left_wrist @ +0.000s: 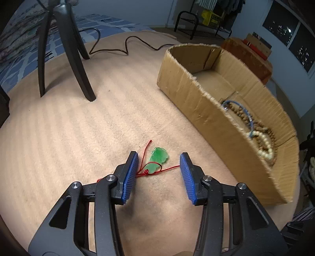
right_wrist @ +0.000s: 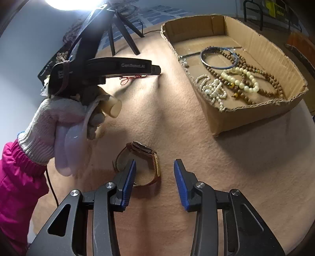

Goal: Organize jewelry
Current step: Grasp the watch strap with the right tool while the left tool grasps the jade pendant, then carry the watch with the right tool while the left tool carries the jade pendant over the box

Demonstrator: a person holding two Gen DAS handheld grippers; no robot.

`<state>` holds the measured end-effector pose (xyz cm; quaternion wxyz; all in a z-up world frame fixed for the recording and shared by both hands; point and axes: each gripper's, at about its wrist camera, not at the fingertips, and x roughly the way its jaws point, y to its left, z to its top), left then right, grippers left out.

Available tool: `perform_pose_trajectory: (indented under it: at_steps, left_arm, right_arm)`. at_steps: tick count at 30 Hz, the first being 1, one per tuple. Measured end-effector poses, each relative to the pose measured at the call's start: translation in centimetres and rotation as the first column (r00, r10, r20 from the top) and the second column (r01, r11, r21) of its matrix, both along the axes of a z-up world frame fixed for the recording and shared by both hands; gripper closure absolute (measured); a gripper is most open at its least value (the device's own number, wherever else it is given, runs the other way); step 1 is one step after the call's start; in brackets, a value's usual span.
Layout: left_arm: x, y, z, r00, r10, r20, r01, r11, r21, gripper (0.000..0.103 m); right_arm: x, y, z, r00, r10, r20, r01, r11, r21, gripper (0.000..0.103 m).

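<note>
A green jade pendant (left_wrist: 158, 160) on a red cord (left_wrist: 146, 150) lies on the beige cloth between the open fingers of my left gripper (left_wrist: 159, 160). My right gripper (right_wrist: 155, 165) is open low over the cloth, its left finger (right_wrist: 129, 177) over a brown-strapped wristwatch (right_wrist: 145, 157). The cardboard box (right_wrist: 246, 116) holds pearl strands (right_wrist: 214, 90), wooden bead necklaces (right_wrist: 263, 78) and a blue bangle (right_wrist: 218, 58). The box also shows in the left wrist view (left_wrist: 198, 94). The left gripper body (right_wrist: 110, 69) shows in the right wrist view with the red cord (right_wrist: 128, 78) under it.
A black tripod (left_wrist: 65, 49) stands on the cloth at the back left, with a black cable (left_wrist: 128, 46) behind it. A bright lamp (right_wrist: 72, 3) glares at the top of the right wrist view. A gloved hand (right_wrist: 59, 118) holds the left gripper.
</note>
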<state>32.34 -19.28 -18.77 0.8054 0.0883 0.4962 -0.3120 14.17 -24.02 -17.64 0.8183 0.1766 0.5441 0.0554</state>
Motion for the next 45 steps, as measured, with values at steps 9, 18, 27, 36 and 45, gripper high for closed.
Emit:
perform_pose_trajectory:
  at_steps: [9, 18, 27, 36, 45]
  left_arm:
    - [0.0, 0.0, -0.5, 0.999, 0.009, 0.047, -0.010, 1.000, 0.024, 0.075]
    - [-0.1, 1.5, -0.4, 0.999, 0.035, 0.035, -0.035, 0.999, -0.002, 0.087]
    - [-1.0, 2.9, 0.1, 0.997, 0.082, 0.015, -0.081, 0.996, -0.037, 0.087]
    - [-2.4, 5.8, 1.6, 0.990, 0.143, 0.014, -0.141, 0.987, -0.075, 0.087]
    - [-4.3, 7.5, 4.6, 0.983, 0.181, 0.038, -0.176, 0.977, -0.119, 0.087]
  right_arm:
    - [0.3, 0.7, -1.3, 1.000, -0.004, -0.022, 0.004, 1.000, -0.006, 0.076]
    - [0.5, 1.9, -1.8, 0.999, 0.023, -0.024, -0.024, 0.999, -0.045, 0.096]
    - [0.7, 2.8, -1.0, 0.999, 0.040, 0.011, -0.039, 0.997, -0.062, 0.097]
    - [0.7, 1.8, 0.4, 0.997, 0.045, 0.065, -0.040, 0.996, -0.075, 0.098]
    - [0.3, 0.4, 2.9, 0.992, 0.031, 0.126, -0.022, 0.997, -0.072, 0.098]
